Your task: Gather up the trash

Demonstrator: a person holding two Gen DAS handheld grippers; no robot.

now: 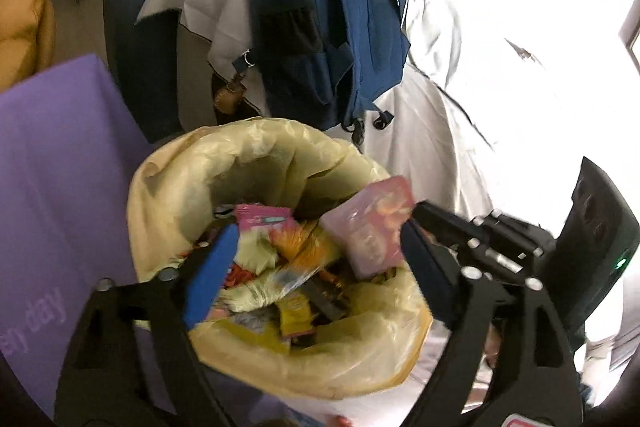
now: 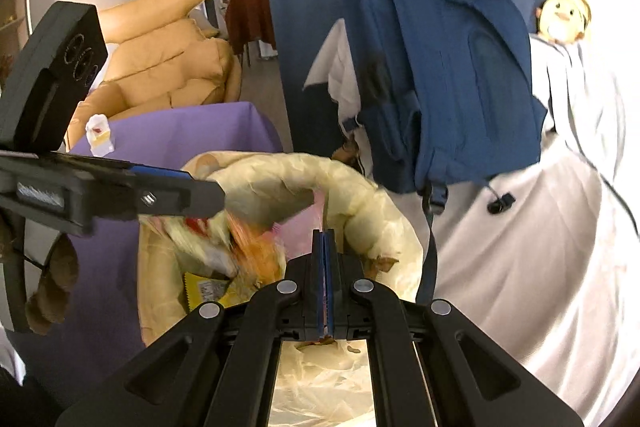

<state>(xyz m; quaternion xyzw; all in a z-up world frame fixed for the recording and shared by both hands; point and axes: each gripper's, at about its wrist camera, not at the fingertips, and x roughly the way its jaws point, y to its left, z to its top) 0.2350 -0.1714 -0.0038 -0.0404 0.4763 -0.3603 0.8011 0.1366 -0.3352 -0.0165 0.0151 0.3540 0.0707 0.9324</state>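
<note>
Two claws over the yellow trash bag (image 1: 256, 163): my right claw (image 1: 412, 223) is clenched on a pink packet (image 1: 370, 223) at the bag's 2 o'clock rim; my left claw (image 1: 316, 267) is spread wide, grasping nothing, above the wrappers (image 1: 296, 255) inside.

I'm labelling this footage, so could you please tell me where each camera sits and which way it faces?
Left wrist: behind the open left tongs, looking down into the trash bag; right tongs enter holding a pink packet.
Right wrist: behind the shut right tongs, facing the bag rim; left tongs at left.
Shared: bag, blue backpack, purple cloth.
</note>
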